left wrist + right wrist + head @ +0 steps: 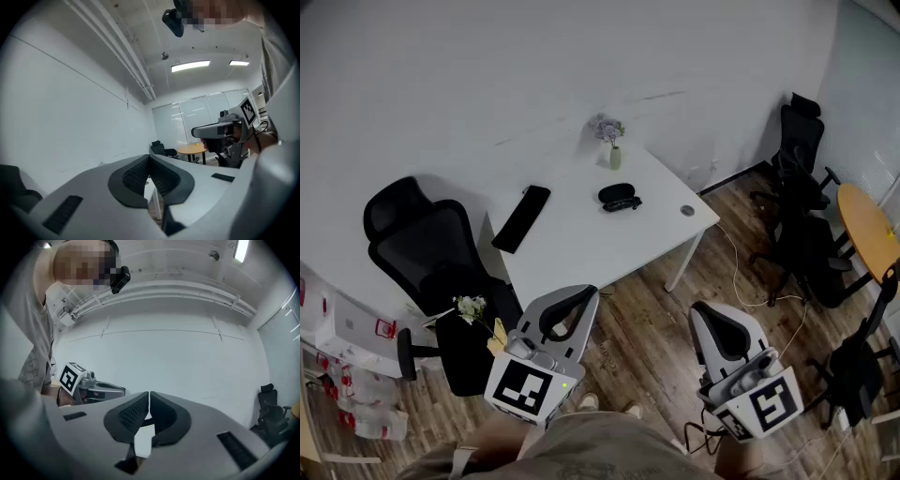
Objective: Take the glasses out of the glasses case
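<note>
On the white table [581,248] ahead lies a black glasses case [619,195], towards the far right side; I cannot tell whether its lid is open. Both grippers are held low near my body, well short of the table and far from the case. My left gripper [587,293] points level at the table's near edge, its jaws closed together with nothing between them [149,158]. To its right, over the wood floor, my right gripper [712,311] is likewise shut and empty [149,393]. No glasses show in either gripper view.
A long flat black object [522,218] and a small vase of flowers [612,142] also sit on the table. A black office chair [427,246] stands left, more black chairs [802,187] and a round wooden table [870,230] right. Cables [759,281] trail across the floor.
</note>
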`<control>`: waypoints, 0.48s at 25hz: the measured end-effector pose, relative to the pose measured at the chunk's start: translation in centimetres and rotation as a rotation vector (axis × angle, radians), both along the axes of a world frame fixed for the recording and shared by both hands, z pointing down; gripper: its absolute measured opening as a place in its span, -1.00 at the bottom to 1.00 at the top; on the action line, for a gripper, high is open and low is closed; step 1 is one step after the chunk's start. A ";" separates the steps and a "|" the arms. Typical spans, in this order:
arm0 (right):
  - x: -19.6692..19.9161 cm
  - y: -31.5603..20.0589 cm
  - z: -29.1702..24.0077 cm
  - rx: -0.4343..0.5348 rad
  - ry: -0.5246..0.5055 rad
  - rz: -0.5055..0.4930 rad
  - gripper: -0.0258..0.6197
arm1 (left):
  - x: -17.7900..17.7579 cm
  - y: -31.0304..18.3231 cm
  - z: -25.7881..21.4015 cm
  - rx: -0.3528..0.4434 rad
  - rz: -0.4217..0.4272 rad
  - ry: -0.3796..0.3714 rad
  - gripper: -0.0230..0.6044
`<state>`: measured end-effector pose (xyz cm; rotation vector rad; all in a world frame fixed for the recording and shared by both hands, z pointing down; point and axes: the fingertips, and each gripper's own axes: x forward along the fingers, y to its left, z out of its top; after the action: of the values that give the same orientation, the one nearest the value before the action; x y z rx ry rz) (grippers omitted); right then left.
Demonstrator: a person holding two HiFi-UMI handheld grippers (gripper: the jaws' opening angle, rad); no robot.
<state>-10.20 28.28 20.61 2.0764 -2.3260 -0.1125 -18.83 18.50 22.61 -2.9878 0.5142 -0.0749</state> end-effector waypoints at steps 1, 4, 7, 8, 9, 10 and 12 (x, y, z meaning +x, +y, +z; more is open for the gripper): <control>0.1 0.0 0.0 0.000 0.000 -0.002 -0.81 | 0.1 0.1 0.0 0.001 0.001 -0.001 -0.88; 0.6 0.4 0.0 0.001 -0.005 -0.001 -0.82 | 0.7 0.5 0.2 0.003 0.008 -0.011 -0.88; 1.4 0.9 -0.1 0.013 -0.021 0.000 -0.82 | 1.3 1.1 0.3 0.003 0.013 -0.021 -0.88; 1.7 1.0 -0.1 0.017 -0.025 0.000 -0.82 | 1.6 1.2 0.4 0.002 0.012 -0.022 -0.88; 2.0 1.2 0.0 0.019 -0.028 0.000 -0.82 | 1.8 1.4 0.4 0.002 0.011 -0.023 -0.88; 2.3 1.4 0.0 0.021 -0.031 -0.001 -0.82 | 2.1 1.6 0.4 0.003 0.010 -0.025 -0.88; 2.9 1.9 0.2 0.024 -0.041 -0.007 -0.82 | 2.7 2.0 0.5 0.006 0.009 -0.030 -0.88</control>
<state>-7.33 30.15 20.86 2.1019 -2.3669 -0.0999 -16.09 20.52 23.13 -2.9783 0.4966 -0.1172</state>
